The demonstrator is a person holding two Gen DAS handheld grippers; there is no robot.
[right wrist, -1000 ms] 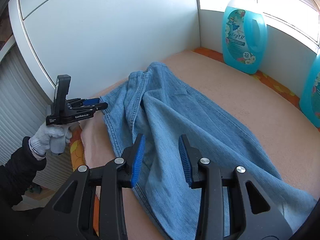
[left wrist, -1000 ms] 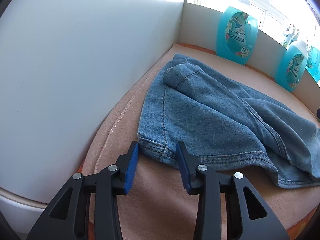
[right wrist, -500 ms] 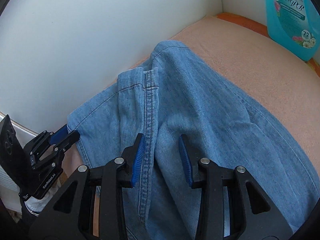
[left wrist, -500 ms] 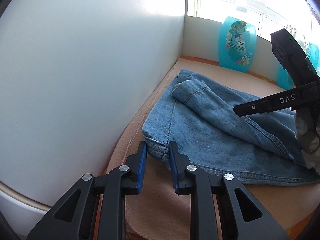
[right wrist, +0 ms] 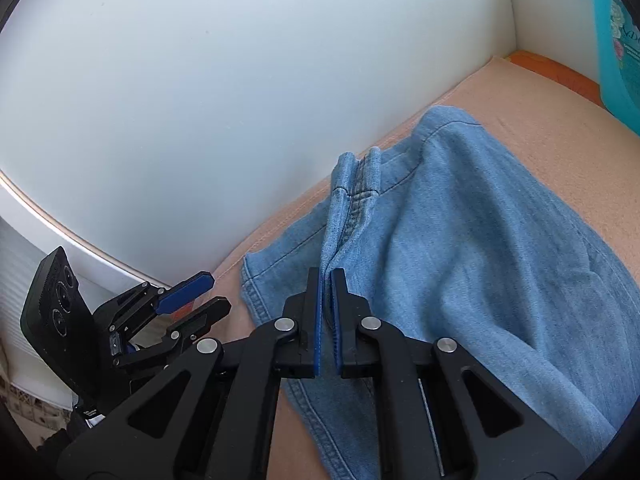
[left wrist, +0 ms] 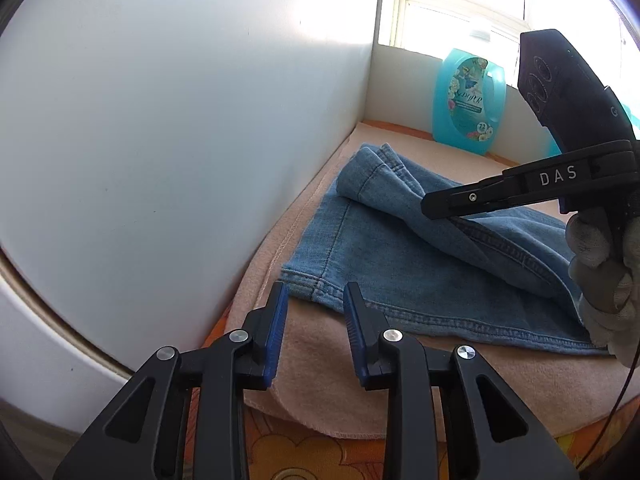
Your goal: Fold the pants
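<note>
A soft peach blanket point(left wrist: 460, 384) covers the table in a white corner by a sunny window, with a blue soap bottle point(left wrist: 469, 104) far behind. The pants point(right wrist: 460, 240) are blue jeans lying flat on the blanket, right in front of both grippers. The right gripper point(right wrist: 327, 276) has just squeezed shut and pinches a raised fold along the seam. The left gripper point(left wrist: 315, 300) has just opened a little; its jaws stand apart with the hem corner just ahead, not pinched. Jeans look thick, floppy and a bit heavy, so they sag when lifted. Hems and seams are good places to grab.
</note>
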